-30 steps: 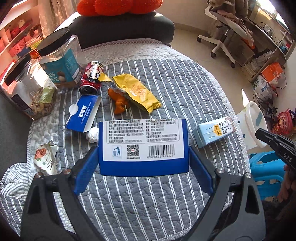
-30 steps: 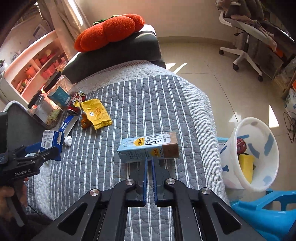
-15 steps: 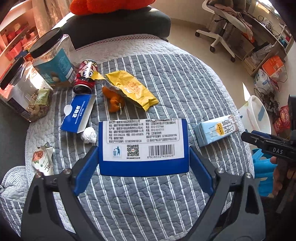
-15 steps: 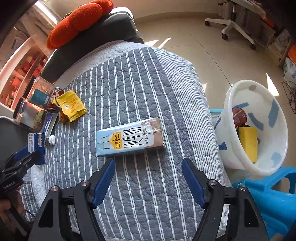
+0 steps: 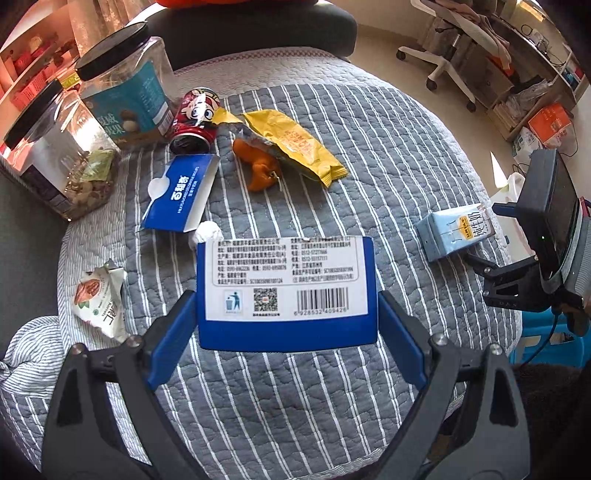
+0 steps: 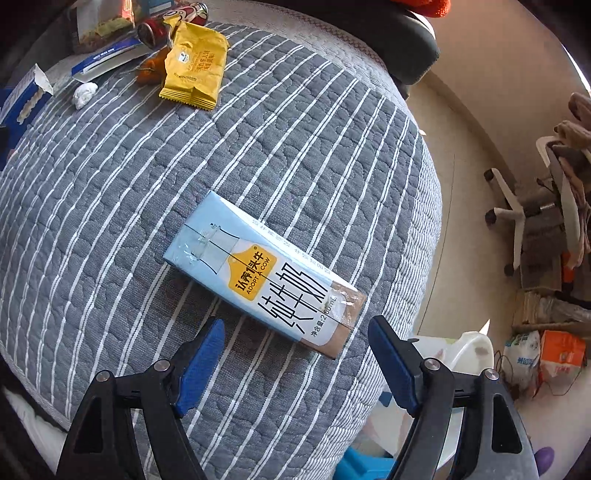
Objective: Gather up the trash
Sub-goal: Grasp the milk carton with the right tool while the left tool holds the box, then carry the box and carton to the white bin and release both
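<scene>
Right gripper descends over the carton
The right gripper (image 6: pixel 295 354) has dropped and rolled toward the milk carton (image 6: pixel 264 269); its jaws have just opened, carton not yet between them.

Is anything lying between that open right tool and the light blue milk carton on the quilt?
Nothing visible does. The right tool, jaws just opened, hangs over the milk carton; only bare striped quilt lies around it.

hidden: my blue box (image 5: pixel 286 291) covers part of the white paper wad (image 5: pixel 207 232) | cut off: orange cushion (image 6: pixel 424 6) and clear jars (image 5: pixel 55 162) run past frame edges | behind my right gripper (image 6: pixel 295 363): white bin (image 6: pixel 467 350), perhaps half visible | unreadable: box's small print
</scene>
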